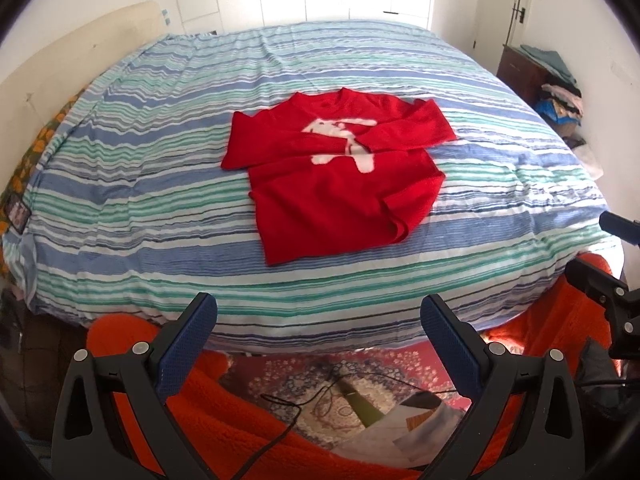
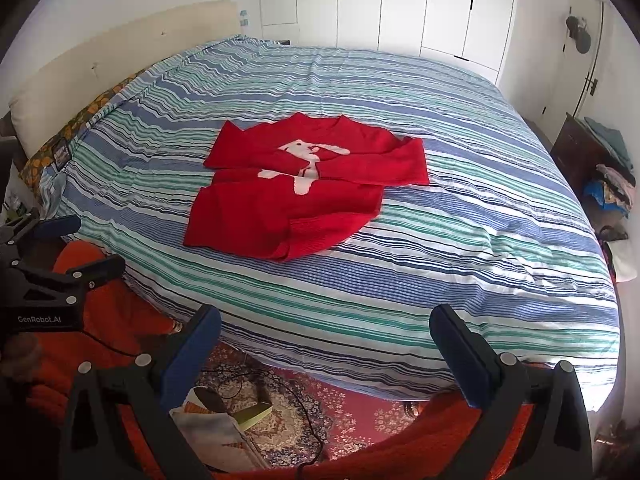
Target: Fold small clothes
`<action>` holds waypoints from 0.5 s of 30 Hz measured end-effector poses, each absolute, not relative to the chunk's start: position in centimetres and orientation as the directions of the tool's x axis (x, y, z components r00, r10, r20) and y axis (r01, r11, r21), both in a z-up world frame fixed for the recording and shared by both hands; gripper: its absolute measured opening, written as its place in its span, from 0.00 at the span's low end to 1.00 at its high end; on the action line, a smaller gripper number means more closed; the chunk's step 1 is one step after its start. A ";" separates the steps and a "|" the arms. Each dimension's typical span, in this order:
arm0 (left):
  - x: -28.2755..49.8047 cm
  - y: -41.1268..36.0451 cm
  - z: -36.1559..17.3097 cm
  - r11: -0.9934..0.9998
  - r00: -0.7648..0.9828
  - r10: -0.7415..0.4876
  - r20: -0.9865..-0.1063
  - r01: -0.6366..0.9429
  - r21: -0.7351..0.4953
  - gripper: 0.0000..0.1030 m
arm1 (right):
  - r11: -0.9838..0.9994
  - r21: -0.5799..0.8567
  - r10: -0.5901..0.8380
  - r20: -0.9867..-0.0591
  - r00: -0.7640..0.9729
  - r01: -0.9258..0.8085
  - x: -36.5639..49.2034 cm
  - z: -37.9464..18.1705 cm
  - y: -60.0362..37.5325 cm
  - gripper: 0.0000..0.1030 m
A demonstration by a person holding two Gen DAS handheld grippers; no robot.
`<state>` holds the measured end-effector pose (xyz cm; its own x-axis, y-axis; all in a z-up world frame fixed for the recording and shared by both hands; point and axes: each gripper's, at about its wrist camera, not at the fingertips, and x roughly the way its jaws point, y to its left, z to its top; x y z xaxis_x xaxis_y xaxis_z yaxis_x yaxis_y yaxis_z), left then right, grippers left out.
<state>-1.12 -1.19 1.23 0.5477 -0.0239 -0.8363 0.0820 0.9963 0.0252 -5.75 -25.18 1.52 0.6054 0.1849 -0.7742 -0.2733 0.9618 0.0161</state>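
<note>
A small red sweater (image 1: pixel 336 172) with a white animal print lies flat on the striped bed cover (image 1: pixel 160 208), both sleeves folded across its chest and its lower right corner turned over. It also shows in the right wrist view (image 2: pixel 304 192). My left gripper (image 1: pixel 318 320) is open and empty, held off the near edge of the bed, well short of the sweater. My right gripper (image 2: pixel 326 326) is open and empty, also off the near edge. Each gripper shows in the other's view: the right one (image 1: pixel 608 256) and the left one (image 2: pixel 76 244).
The bed cover (image 2: pixel 480 240) fills most of both views. A patterned rug (image 1: pixel 360 376) with a cable and papers lies on the floor below. An orange fleece (image 1: pixel 240 420) is near the grippers. A dark cabinet (image 2: pixel 580 152) with piled clothes stands at the right. White wardrobe doors (image 2: pixel 400 8) are behind.
</note>
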 end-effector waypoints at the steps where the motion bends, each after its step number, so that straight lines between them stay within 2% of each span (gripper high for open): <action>1: -1.1 -1.0 1.1 0.997 0.543 -0.026 -0.839 0.076 0.018 0.99 | 0.962 0.012 0.183 -0.771 0.611 -0.273 -5.8 1.7 -25.1 1.00; 15: -0.7 -0.7 0.5 0.998 0.508 -0.026 -0.861 0.061 0.006 0.99 | 0.970 0.009 0.164 -0.762 0.627 -0.242 -5.9 2.0 -25.1 1.00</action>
<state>-0.73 -0.69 0.45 0.5080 -0.0257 -0.8610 0.0607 0.9981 0.0061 -5.87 -25.13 2.03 0.6271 0.1637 -0.7616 -0.2423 0.9702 0.0090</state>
